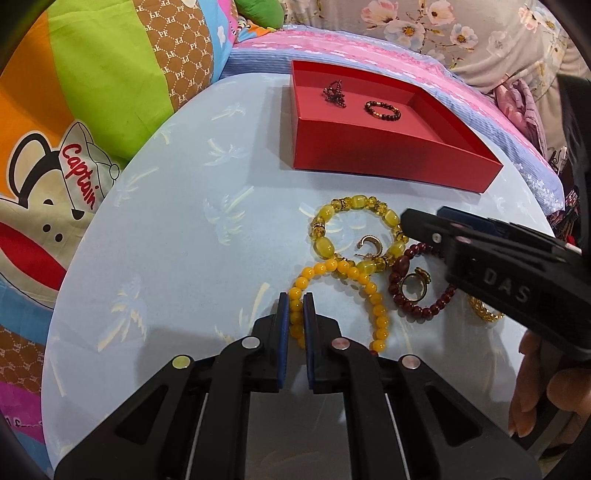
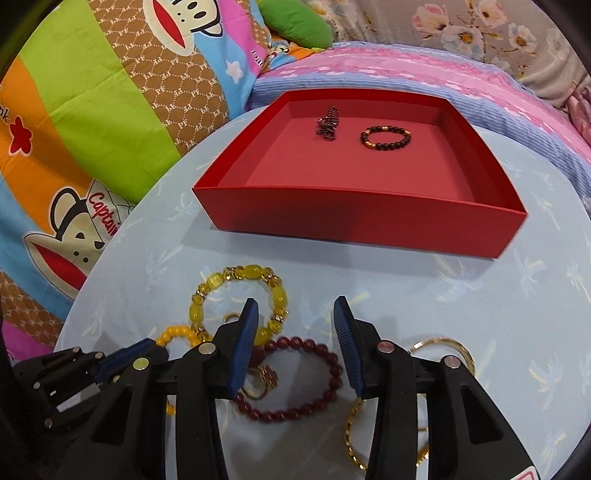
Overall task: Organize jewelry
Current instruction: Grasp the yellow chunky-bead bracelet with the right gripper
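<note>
A round desk (image 1: 147, 229) under a pale blue palm-print cloth stands against bright cartoon bedding (image 1: 92, 92) at upper left and floral fabric (image 1: 424, 26) at upper right. The red tray (image 2: 354, 218) holds two dark pieces. The left gripper (image 1: 296, 304) pinches the orange bead bracelet (image 1: 376, 306) at lower centre; the right gripper's (image 2: 295, 308) jaws stand spread over the maroon bracelet (image 2: 314, 343).

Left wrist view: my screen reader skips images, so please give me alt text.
The left gripper is shut on an orange bead bracelet lying on a pale blue cloth. Beyond it lie more bracelets and a red tray with two dark pieces; the right gripper reaches in.
</note>
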`<control>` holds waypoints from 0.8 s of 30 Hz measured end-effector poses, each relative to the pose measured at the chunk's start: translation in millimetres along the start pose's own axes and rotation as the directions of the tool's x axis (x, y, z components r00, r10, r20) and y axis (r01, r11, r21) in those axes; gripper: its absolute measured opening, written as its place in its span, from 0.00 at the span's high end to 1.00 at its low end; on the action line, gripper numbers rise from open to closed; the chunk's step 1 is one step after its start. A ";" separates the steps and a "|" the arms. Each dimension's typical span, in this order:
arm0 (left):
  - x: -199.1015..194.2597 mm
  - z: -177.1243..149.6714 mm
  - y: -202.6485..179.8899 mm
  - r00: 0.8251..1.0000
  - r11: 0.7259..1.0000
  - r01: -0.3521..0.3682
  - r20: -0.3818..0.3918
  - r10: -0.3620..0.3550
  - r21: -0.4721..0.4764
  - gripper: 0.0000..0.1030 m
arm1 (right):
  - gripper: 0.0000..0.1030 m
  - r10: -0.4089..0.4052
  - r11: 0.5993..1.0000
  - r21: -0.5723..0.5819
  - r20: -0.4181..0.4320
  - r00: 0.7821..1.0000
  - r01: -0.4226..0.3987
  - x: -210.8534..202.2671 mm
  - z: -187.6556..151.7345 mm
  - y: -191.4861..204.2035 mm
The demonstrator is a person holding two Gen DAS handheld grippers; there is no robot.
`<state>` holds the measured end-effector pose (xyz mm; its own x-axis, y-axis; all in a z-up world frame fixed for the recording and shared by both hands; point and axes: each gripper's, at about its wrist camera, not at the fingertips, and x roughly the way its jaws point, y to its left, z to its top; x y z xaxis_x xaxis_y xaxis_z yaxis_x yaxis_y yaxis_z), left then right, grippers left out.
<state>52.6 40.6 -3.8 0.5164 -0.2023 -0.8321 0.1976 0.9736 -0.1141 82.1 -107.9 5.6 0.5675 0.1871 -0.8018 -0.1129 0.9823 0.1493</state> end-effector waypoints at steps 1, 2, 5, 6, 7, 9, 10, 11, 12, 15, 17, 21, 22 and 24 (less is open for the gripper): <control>0.0 -0.2 0.3 1.000 1.000 0.001 0.000 -0.001 -0.001 0.93 | 0.65 0.001 1.000 -0.005 -0.004 1.000 -0.001 3.1 1.7 1.7; 0.2 0.1 0.3 1.000 1.000 0.001 0.000 -0.001 -0.001 0.93 | 0.66 0.002 1.000 -0.008 -0.007 1.000 -0.002 5.7 2.9 2.8; 1.0 0.8 0.4 1.000 1.000 0.004 0.000 -0.004 -0.002 0.93 | 0.71 0.004 1.000 -0.019 -0.022 1.000 -0.005 13.4 4.0 6.0; 1.2 1.1 0.7 1.000 1.000 0.005 -0.001 -0.005 -0.003 0.93 | 0.74 0.003 1.000 -0.024 -0.028 1.000 -0.004 16.1 3.3 7.0; 1.4 1.3 0.9 1.000 1.000 0.006 -0.001 -0.006 -0.004 0.93 | 0.76 0.001 1.000 -0.028 -0.030 1.000 -0.001 17.9 2.7 7.9; 1.6 1.5 0.9 1.000 1.000 0.007 -0.001 -0.007 -0.005 0.93 | 0.78 -0.005 0.999 -0.036 -0.024 1.000 0.005 18.2 2.0 9.3; 1.7 1.6 0.8 1.000 1.000 0.007 0.000 -0.007 -0.004 0.93 | 0.83 -0.010 0.999 -0.044 -0.023 1.000 0.009 18.2 1.6 10.3; 1.8 1.8 0.7 1.000 1.000 0.007 -0.001 -0.007 -0.005 0.93 | 0.86 -0.015 0.999 -0.050 -0.022 1.000 0.014 18.6 1.4 10.8; 1.7 1.7 0.9 1.000 1.000 0.007 -0.001 -0.007 -0.005 0.93 | 0.90 -0.017 0.998 -0.053 -0.022 1.000 0.016 18.9 1.4 11.0; 1.8 1.8 1.1 1.000 1.000 0.011 -0.004 -0.011 -0.009 0.93 | 0.91 -0.012 0.999 -0.050 -0.020 1.000 0.011 16.8 -0.4 9.2; 1.6 1.7 0.9 1.000 1.000 0.015 -0.006 -0.015 -0.011 0.93 | 0.91 -0.010 0.999 -0.045 -0.019 1.000 0.009 14.1 -1.0 7.4; 0.4 1.7 -2.4 1.000 1.000 0.021 -0.009 -0.021 -0.007 0.93 | 0.91 0.004 1.000 -0.015 -0.007 1.000 -0.004 4.2 -0.7 0.8; 0.0 1.6 -3.6 1.000 1.000 0.022 -0.009 -0.023 -0.006 0.93 | 0.91 0.008 1.000 -0.005 0.001 1.000 -0.008 -0.4 0.3 -1.3; -1.9 2.0 -5.9 1.000 1.000 0.026 -0.006 -0.026 -0.001 0.93 | 0.91 0.014 1.000 0.007 0.014 1.000 -0.014 -8.3 1.5 -4.0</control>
<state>52.1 35.1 -0.4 0.5061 -0.2271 -0.8320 0.2099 0.9681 -0.1366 79.1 -113.4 12.5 0.5773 0.2011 -0.7914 -0.1152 0.9796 0.1649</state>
